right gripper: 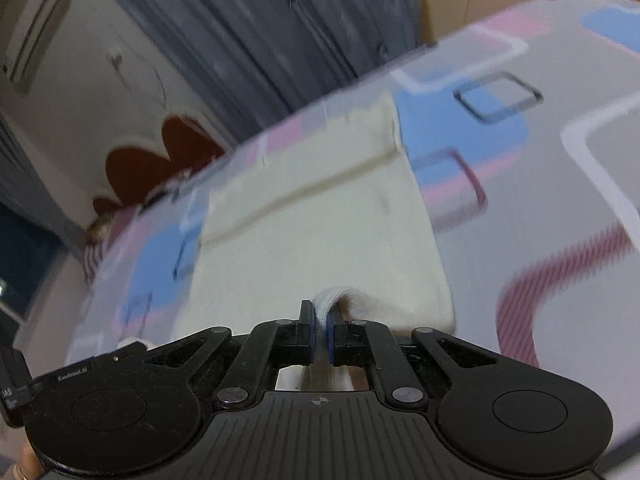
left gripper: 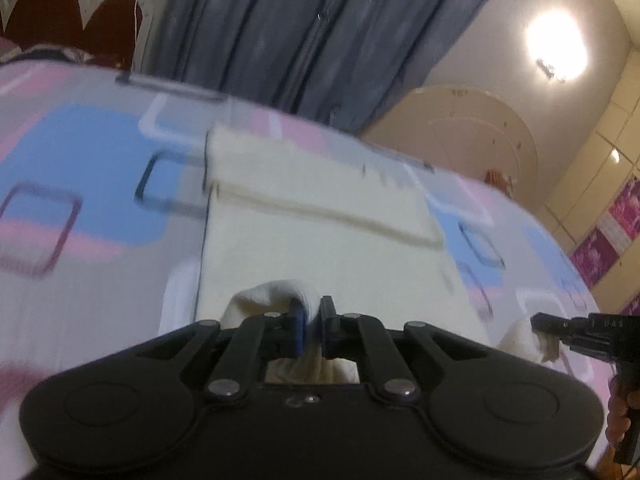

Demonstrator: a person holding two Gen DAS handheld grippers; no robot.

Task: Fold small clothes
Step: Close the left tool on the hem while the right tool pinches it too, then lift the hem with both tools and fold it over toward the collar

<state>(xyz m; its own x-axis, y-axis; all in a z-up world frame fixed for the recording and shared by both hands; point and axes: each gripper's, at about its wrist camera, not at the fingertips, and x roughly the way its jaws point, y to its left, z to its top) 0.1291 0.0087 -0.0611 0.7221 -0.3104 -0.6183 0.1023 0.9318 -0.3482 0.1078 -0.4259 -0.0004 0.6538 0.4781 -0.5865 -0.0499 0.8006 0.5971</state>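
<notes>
A cream-white small garment (left gripper: 312, 232) lies spread on a bed sheet (left gripper: 80, 152) printed with blue and pink squares. My left gripper (left gripper: 311, 312) is shut on the garment's near edge, and a bunch of cloth bulges up between its blue pads. In the right wrist view the same garment (right gripper: 320, 220) stretches away from me, a hem band crossing its far part. My right gripper (right gripper: 319, 318) is shut on a ribbed fold of the near edge. The right gripper (left gripper: 538, 326) also shows at the right of the left wrist view, pinching a corner of the cloth.
Grey-blue curtains (left gripper: 280, 32) hang behind the bed. A headboard with dark red scalloped panels (right gripper: 160, 160) stands to one side. A bright wall lamp (left gripper: 556, 46) and cupboard doors (left gripper: 592, 184) are at the right. A person's hand (left gripper: 620, 412) holds the right gripper's handle.
</notes>
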